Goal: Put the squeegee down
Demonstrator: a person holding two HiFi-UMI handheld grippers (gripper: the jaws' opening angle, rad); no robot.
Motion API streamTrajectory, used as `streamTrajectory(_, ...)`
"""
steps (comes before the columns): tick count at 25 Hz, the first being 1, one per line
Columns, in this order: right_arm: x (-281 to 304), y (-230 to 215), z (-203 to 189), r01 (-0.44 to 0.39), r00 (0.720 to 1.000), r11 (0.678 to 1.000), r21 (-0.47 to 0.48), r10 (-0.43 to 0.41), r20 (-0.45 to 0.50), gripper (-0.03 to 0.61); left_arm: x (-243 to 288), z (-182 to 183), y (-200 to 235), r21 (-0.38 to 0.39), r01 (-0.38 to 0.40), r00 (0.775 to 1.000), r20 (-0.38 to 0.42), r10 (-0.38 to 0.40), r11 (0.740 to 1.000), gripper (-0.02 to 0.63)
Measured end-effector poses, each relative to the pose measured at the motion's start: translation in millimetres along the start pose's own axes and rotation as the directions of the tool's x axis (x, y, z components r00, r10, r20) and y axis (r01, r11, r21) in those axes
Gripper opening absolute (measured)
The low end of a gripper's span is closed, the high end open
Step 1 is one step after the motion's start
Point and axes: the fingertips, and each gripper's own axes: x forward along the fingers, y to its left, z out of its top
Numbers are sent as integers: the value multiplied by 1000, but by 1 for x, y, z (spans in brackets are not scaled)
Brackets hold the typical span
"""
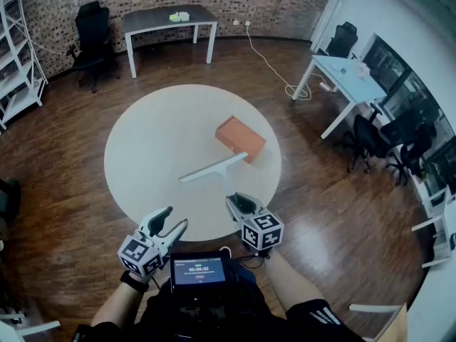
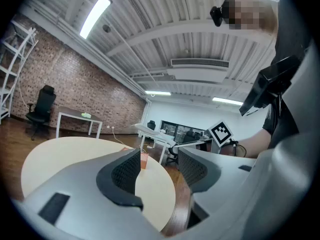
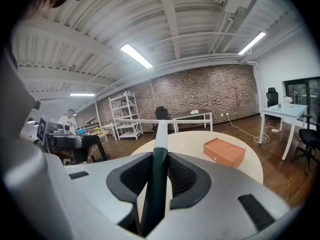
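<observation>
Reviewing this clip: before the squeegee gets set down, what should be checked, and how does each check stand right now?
1. Right gripper holds the squeegee: ok, jaws shut on its handle.
2. Bare table under most of the blade: ok in the head view.
3. Blade clear of the orange box: cannot tell; its right end meets the box's edge in the head view.
4. Blade already touching the table: cannot tell.
5. Left gripper out of the way: ok, open, empty, at the table's near edge.
</observation>
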Motion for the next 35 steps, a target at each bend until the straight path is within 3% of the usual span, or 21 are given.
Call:
streamTrajectory(8, 71, -78, -33, 39, 992, 997, -61, -46, -114, 114, 46, -12, 13, -13, -6, 1000, -20, 6, 1000, 239)
streamTrajectory(14, 134, -132, -78, 13, 975, 998, -57, -25, -221, 114, 83, -14, 37, -33, -70, 997, -41, 68, 997, 239)
streamTrajectory(25, 243, -180, -131, -127, 911, 985, -115, 70, -407, 114, 182, -15, 78, -118, -144, 986, -101, 133, 982, 239)
streamTrajectory(35, 278, -195, -177, -206, 849, 970, -129, 111, -516, 115, 212, -39, 118, -134, -224, 969, -134, 206, 965, 239)
